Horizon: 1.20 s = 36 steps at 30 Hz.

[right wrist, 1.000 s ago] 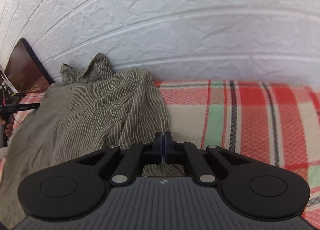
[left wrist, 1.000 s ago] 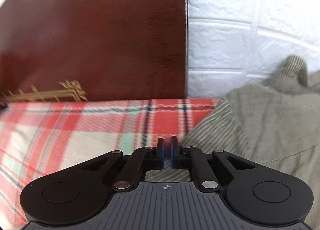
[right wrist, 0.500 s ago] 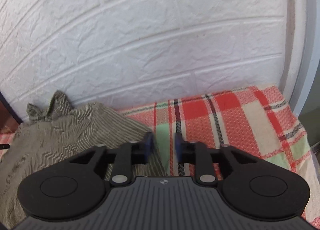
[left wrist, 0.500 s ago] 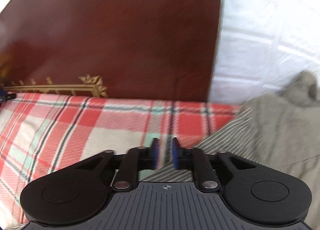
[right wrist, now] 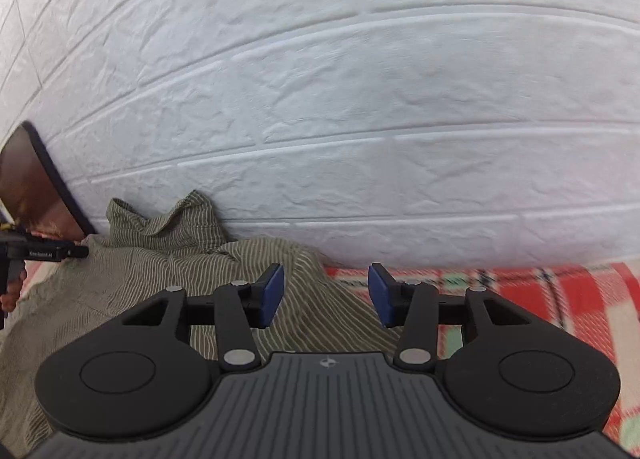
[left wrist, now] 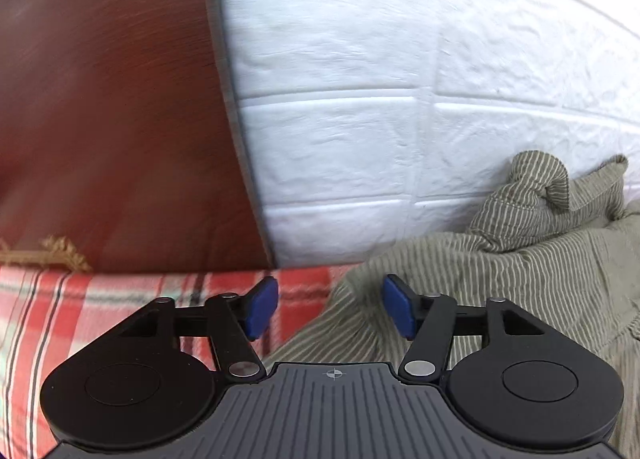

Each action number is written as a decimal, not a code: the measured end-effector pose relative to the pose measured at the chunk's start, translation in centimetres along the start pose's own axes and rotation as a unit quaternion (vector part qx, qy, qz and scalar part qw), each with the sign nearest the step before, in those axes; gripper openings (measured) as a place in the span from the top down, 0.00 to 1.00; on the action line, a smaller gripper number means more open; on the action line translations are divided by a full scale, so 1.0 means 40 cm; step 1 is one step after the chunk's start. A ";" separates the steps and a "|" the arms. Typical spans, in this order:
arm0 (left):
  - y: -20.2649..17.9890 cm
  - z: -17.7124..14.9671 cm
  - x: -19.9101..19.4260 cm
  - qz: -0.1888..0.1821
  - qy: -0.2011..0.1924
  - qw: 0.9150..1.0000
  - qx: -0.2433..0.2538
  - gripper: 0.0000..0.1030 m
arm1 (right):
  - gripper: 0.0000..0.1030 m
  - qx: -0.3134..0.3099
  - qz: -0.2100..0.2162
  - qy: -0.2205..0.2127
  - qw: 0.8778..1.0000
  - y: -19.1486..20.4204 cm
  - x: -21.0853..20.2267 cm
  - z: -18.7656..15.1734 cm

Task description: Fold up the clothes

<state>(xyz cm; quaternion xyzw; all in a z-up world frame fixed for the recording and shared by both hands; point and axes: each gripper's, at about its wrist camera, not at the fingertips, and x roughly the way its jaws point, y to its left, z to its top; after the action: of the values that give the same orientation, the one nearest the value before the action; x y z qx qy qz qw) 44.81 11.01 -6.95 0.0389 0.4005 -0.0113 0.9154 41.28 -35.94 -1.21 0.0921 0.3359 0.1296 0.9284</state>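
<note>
Clothes here amount to one olive striped shirt [left wrist: 500, 271], lying rumpled on a red, white and green plaid blanket [left wrist: 80, 299] and filling the lower right of the left wrist view; in the right wrist view the same shirt [right wrist: 160, 271] is spreading across the lower left, its collar bunched up against the wall. A white brick-textured wall [right wrist: 320, 99] is taking up most of both views, and a dark reddish wooden headboard [left wrist: 100, 119] with a gilt ornament low at the left edge is covering the upper left of the left wrist view. No container is showing. The left gripper [left wrist: 328, 309] is hanging with its blue pads wide apart and holding nothing — the shirt's edge is lying just below the gap. The right gripper [right wrist: 326, 297] is likewise spread wide and empty, poised over the shirt's right edge where it meets the blanket. At the far left of the right wrist view, the other gripper is reaching in beside the shirt.
</note>
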 end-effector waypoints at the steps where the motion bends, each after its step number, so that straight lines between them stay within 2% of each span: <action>1: -0.009 0.001 0.007 0.002 0.001 1.000 0.004 0.32 | 0.50 -0.005 0.001 0.004 1.000 0.007 0.020 0.007; 2: -0.014 0.000 0.013 0.001 0.006 1.000 0.009 0.41 | 0.50 -0.011 0.001 0.010 1.000 0.014 0.038 0.011; 3: -0.019 -0.001 0.019 -0.001 0.011 1.000 0.014 0.69 | 0.50 -0.016 0.002 0.015 1.000 0.021 0.056 0.015; 4: -0.024 -0.002 0.024 -0.002 0.016 1.000 0.019 0.87 | 0.50 -0.022 0.004 0.017 1.000 0.026 0.072 0.017; 5: -0.032 -0.005 0.024 0.006 0.011 1.000 0.026 0.88 | 0.50 -0.024 0.001 0.021 0.999 0.029 0.088 0.018; 6: -0.039 -0.009 0.021 0.015 0.004 0.999 0.037 0.96 | 0.50 -0.027 -0.001 0.025 0.999 0.033 0.104 0.019; 7: -0.043 -0.013 0.020 0.024 -0.001 0.999 0.044 0.99 | 0.58 -0.024 -0.002 0.038 0.999 0.033 0.121 0.021; 8: -0.045 -0.016 0.018 0.032 -0.008 0.998 0.046 1.00 | 0.98 -0.020 0.005 0.054 0.998 0.034 0.135 0.024; 9: -0.046 -0.019 0.015 0.040 -0.014 0.998 0.047 1.00 | 0.97 -0.016 0.011 0.070 0.997 0.034 0.150 0.026; 15: -0.034 -0.017 0.035 0.094 -0.032 0.995 0.020 1.00 | 0.97 -0.009 0.007 0.018 1.000 0.055 0.150 0.051; 19: -0.041 -0.016 0.082 0.123 -0.012 0.992 0.019 1.00 | 0.97 -0.024 -0.036 0.026 0.999 0.053 0.184 0.041; 21: -0.047 -0.015 0.087 0.131 -0.012 0.991 0.017 1.00 | 0.94 -0.017 -0.039 0.043 0.998 0.045 0.201 0.028; 22: -0.050 -0.013 0.085 0.134 -0.011 0.991 0.015 0.96 | 0.92 -0.023 -0.042 0.035 0.998 0.046 0.189 0.028; 23: -0.047 -0.009 0.076 0.131 -0.012 0.991 0.012 0.95 | 0.81 -0.028 -0.045 0.027 0.998 0.047 0.176 0.027; 24: -0.041 -0.006 0.060 0.126 -0.016 0.992 0.008 0.88 | 0.73 -0.024 -0.040 0.015 0.999 0.039 0.145 0.030; 25: -0.032 -0.004 0.041 0.125 -0.022 0.992 0.007 0.66 | 0.58 -0.020 -0.034 0.002 0.999 0.031 0.114 0.034; 26: -0.023 -0.004 0.022 0.140 -0.029 0.990 0.006 0.52 | 0.56 -0.014 -0.026 -0.003 1.000 0.019 0.074 0.031; 27: -0.011 -0.006 -0.004 0.159 -0.041 0.986 0.005 0.33 | 0.56 -0.007 -0.019 -0.008 1.000 0.008 0.033 0.028; 29: 0.022 -0.021 -0.061 0.158 -0.055 0.986 -0.001 0.33 | 0.56 -0.004 -0.008 -0.015 1.000 -0.015 -0.048 0.015; 31: 0.056 -0.054 -0.121 0.131 -0.048 0.990 -0.014 0.33 | 0.56 -0.009 -0.004 -0.012 1.000 -0.040 -0.124 -0.016; 33: 0.083 -0.110 -0.178 0.112 -0.039 0.993 -0.010 0.33 | 0.53 -0.009 -0.002 -0.002 1.000 -0.070 -0.195 -0.056; 36: 0.119 -0.193 -0.215 0.111 -0.007 0.994 0.021 0.31 | 0.48 0.000 -0.017 0.027 0.999 -0.120 -0.257 -0.127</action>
<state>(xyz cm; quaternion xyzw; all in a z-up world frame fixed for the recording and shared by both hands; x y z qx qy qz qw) 33.57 16.28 -5.54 0.1018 0.3870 0.0815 0.9128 31.23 -43.18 -0.11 0.0832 0.3625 0.1164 0.9209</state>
